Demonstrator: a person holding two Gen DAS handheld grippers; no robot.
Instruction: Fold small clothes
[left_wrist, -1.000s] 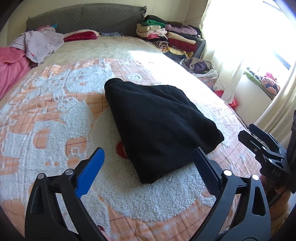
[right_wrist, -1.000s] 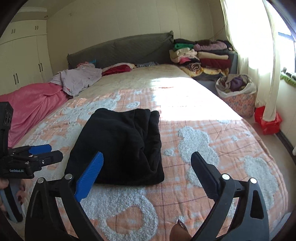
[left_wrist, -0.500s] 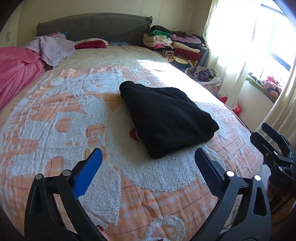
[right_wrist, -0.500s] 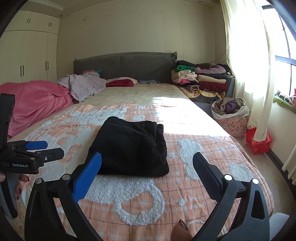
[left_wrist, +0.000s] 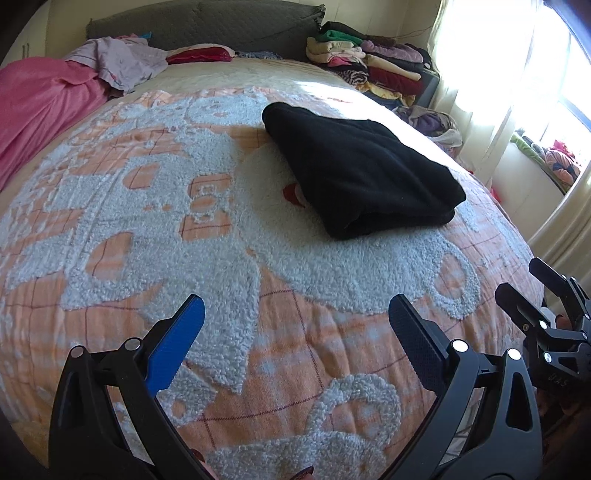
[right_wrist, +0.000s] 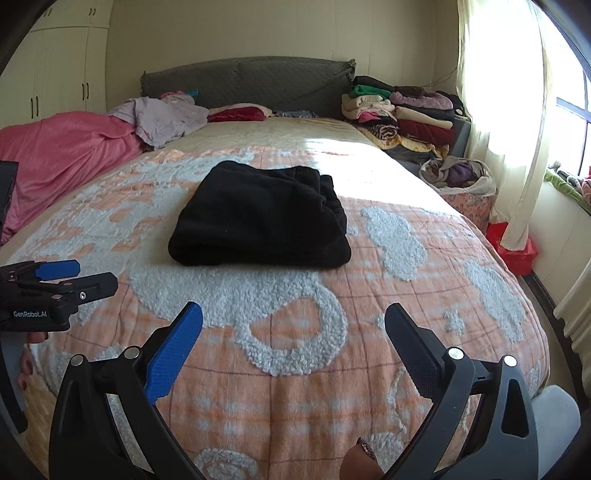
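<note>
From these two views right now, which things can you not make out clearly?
- Black garment: folded, so both views hide its type and inner layers.
- Red patch on the blanket: left wrist view, half covered by the garment.
- Window sill items: left wrist view, washed out by glare and cut by the edge.
- Basket contents: right wrist view, too small and jumbled.
- Left gripper and right gripper: both open; the holding hands are mostly out of frame.

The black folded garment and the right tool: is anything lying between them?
Nothing but bare bedspread. In the right wrist view, the orange-and-white blanket runs uninterrupted from the open right tool up to the black folded garment.
</note>
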